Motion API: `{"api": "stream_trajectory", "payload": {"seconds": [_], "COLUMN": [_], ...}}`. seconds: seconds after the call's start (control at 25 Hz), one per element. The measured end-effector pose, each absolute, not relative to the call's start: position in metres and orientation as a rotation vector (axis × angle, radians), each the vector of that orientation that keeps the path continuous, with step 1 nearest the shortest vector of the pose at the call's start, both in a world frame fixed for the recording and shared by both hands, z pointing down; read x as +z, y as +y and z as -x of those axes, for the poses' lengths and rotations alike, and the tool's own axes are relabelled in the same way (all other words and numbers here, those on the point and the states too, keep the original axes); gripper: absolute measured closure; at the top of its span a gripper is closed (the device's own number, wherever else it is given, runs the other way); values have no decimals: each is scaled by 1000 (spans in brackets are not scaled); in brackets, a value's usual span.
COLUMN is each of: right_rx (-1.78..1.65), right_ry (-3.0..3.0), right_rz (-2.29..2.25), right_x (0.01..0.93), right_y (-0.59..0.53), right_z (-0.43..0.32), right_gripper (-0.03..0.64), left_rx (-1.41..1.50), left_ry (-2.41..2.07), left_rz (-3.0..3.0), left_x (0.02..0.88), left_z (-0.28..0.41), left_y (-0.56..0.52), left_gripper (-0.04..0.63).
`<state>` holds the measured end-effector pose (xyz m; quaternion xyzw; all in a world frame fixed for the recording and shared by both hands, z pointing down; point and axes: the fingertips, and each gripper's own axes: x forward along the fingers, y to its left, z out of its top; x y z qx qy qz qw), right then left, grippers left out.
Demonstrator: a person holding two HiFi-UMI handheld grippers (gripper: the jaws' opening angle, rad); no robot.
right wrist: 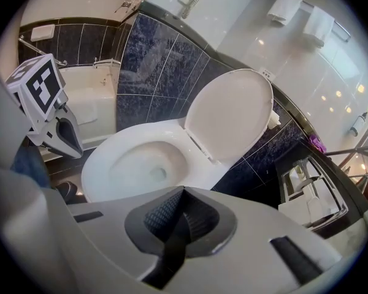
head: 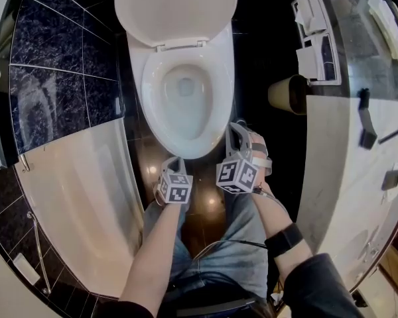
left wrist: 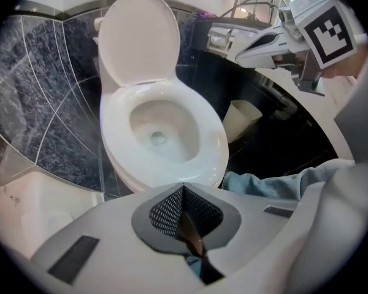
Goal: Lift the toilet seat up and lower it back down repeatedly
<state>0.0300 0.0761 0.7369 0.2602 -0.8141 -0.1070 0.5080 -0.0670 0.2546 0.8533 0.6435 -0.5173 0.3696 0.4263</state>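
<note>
Toilet seat is judged to lie flat on the bowl. The lid stands upright behind it, and no ring is seen against the lid. The left gripper is clenched with nothing between its pads and is held just at the front edge of the seat. The right gripper is likewise clamped together and empty, near the seat's front right side. No contact with the seat is seen.

For the lift, it is advised that a closed tip be slid under the seat's front lip, or that the jaws be opened and the lip pinched. This should be done close to the midline so that the seat is not twisted on its hinge. The seat should be swung in an arc about the hinge and rested against the lid without a knock. It should then be lowered under control, not dropped.

The seam between seat and bowl is hard to make out, white on white. The front lip is cut off by the gripper bodies in both gripper views. Whether the left tip touches the rim cannot be told.
</note>
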Motion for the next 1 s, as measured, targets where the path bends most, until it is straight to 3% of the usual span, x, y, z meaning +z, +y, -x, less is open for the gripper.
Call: {"api": "stream_trajectory", "payload": {"seconds": [0.28,0.72,1.0], "right_rx": [-229,-146,-111], "right_ry": [-2011,-2191,-2306], "right_rz": [-661,-754,-794], "right_x": [667,483,391], "right_y": [65,23,3], "right_z": [-15,14,18], "right_gripper": [598,598,597], "left_rx": [827,612,542], "left_ry": [-1438,-1640,-1777], "left_rz": [-1688,-1879,-1926], "left_x": [752,489,394], "left_z": [97,139,154], "left_y": [204,113,87], "left_gripper": [598,598,597]}}
